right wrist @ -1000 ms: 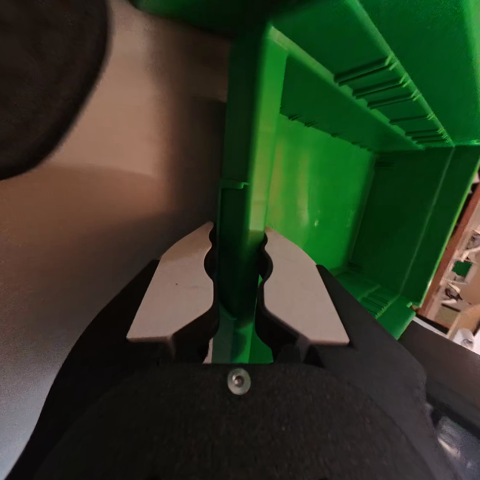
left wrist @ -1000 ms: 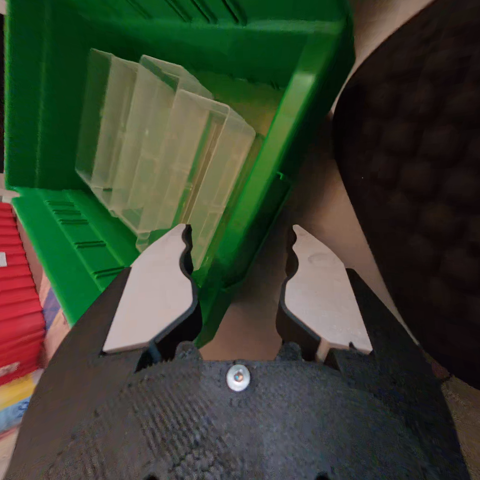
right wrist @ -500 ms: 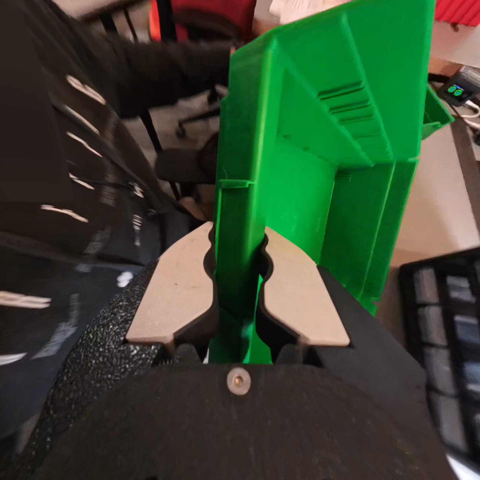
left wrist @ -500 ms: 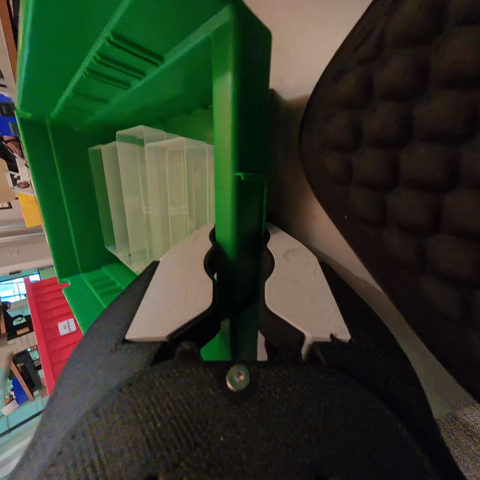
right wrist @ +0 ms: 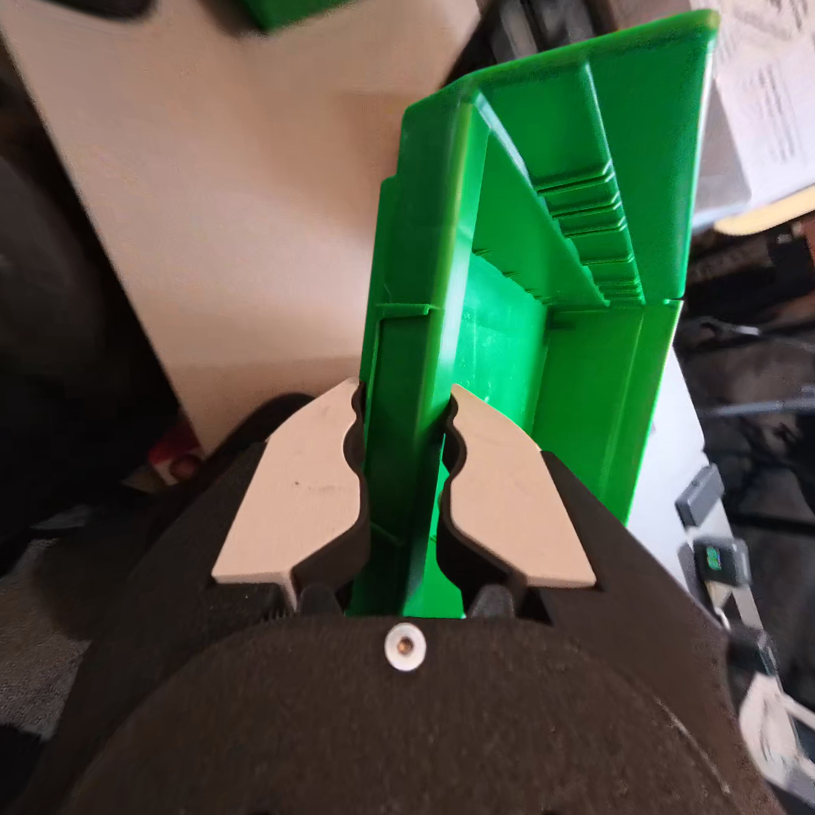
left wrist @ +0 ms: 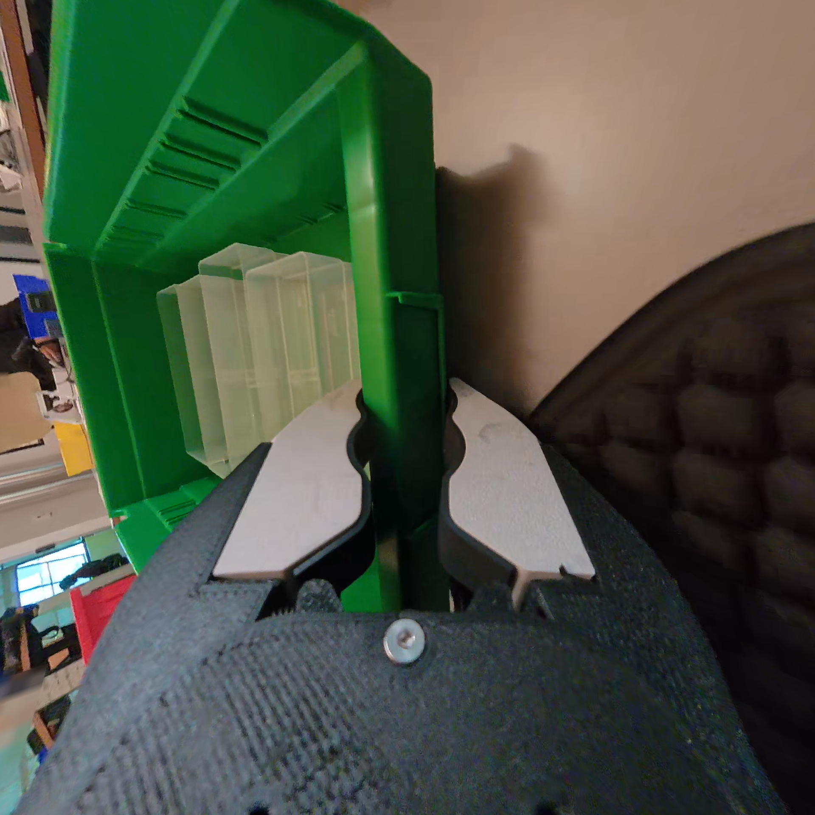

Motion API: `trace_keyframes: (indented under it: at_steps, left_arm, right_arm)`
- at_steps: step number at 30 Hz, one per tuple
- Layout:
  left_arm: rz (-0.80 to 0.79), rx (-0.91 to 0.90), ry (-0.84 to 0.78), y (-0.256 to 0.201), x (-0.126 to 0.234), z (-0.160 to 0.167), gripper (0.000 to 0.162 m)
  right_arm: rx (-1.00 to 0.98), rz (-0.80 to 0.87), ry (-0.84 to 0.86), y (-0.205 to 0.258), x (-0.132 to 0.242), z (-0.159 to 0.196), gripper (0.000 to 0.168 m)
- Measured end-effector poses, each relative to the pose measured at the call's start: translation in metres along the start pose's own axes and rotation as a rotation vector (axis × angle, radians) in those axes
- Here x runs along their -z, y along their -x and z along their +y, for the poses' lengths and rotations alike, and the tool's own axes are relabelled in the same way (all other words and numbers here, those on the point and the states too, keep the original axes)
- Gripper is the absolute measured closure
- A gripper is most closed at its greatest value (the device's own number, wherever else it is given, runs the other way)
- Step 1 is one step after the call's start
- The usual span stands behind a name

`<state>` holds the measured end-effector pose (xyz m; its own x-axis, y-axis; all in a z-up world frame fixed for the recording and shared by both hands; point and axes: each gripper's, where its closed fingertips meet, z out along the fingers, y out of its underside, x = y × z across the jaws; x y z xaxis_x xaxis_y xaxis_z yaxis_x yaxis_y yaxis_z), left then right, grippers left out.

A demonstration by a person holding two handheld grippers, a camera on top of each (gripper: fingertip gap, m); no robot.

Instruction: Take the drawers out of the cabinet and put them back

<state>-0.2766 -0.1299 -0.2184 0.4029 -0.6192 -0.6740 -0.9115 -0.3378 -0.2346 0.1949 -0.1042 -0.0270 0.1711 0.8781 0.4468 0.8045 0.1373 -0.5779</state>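
In the left wrist view, my left gripper (left wrist: pixel 405 390) is shut on the front wall of a green drawer (left wrist: pixel 388 220). This drawer holds several clear plastic boxes (left wrist: pixel 264 344) standing side by side. In the right wrist view, my right gripper (right wrist: pixel 405 388) is shut on the front wall of a second green drawer (right wrist: pixel 586 397), whose inside is empty. Both drawers are held out in the open. No cabinet shows clearly in either view.
A beige tabletop (left wrist: pixel 617 132) lies behind the left drawer, with a black padded object (left wrist: pixel 705 419) at the right. The right wrist view shows the tabletop (right wrist: pixel 242 198), a blurred green piece (right wrist: pixel 286 13) at the top edge, papers (right wrist: pixel 772 110) and small devices (right wrist: pixel 714 564).
My left gripper was open beside the drawer's wall and has shut on it. My right gripper has kept its hold and swung its empty drawer away; the background has changed.
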Motion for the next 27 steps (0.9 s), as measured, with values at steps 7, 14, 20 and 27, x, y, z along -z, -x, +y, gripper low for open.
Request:
trace_keyframes:
  at_steps: [7, 14, 20, 27]
  left_arm:
    - [0.025, -0.037, -0.05, 0.008, -0.019, -0.032, 0.131]
    - [0.026, -0.002, -0.063, 0.028, -0.044, -0.048, 0.131]
    - [-0.018, 0.051, -0.034, 0.055, -0.07, -0.051, 0.13]
    - [-0.077, 0.091, -0.062, 0.083, -0.092, -0.043, 0.128]
  right_arm:
    - [0.029, 0.04, 0.144, -0.049, -0.083, 0.067, 0.136]
    - [0.235, 0.188, 0.334, -0.107, -0.173, 0.138, 0.137]
    - [0.237, 0.283, 0.434, -0.148, -0.208, 0.179, 0.136]
    - [-0.082, 0.3, 0.079, -0.153, -0.177, 0.101, 0.114]
